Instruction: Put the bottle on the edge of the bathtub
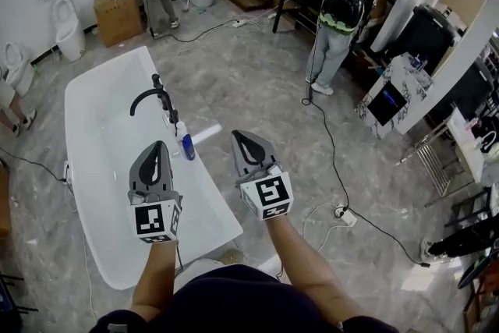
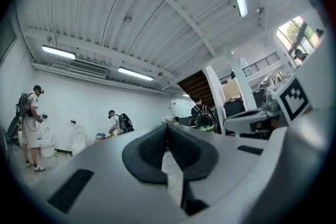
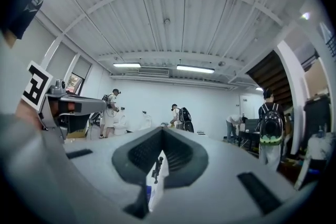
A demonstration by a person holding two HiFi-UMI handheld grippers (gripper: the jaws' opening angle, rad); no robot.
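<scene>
Grey marble flooring surrounds the white bathtub [image 1: 109, 183], its rim bearing the blue bottle [image 1: 188, 146] beside the faucet [image 1: 156, 96]; the 2 empty, closed tools, left gripper [image 1: 160, 144] and right gripper [image 1: 236, 135], hover nearby, and a careless swing could topple it.

We saw the white bathtub [image 1: 101, 144] on the grey floor [image 1: 257, 97]; its rim bore the bottle [image 1: 188, 147], just beside our left gripper [image 1: 159, 144].

No legible text, labels or numbers anywhere.

One bathtub [image 1: 218, 207], one faucet [image 1: 152, 97], one bottle [image 1: 188, 146], two grippers [image 1: 160, 144] [image 1: 237, 135].
</scene>
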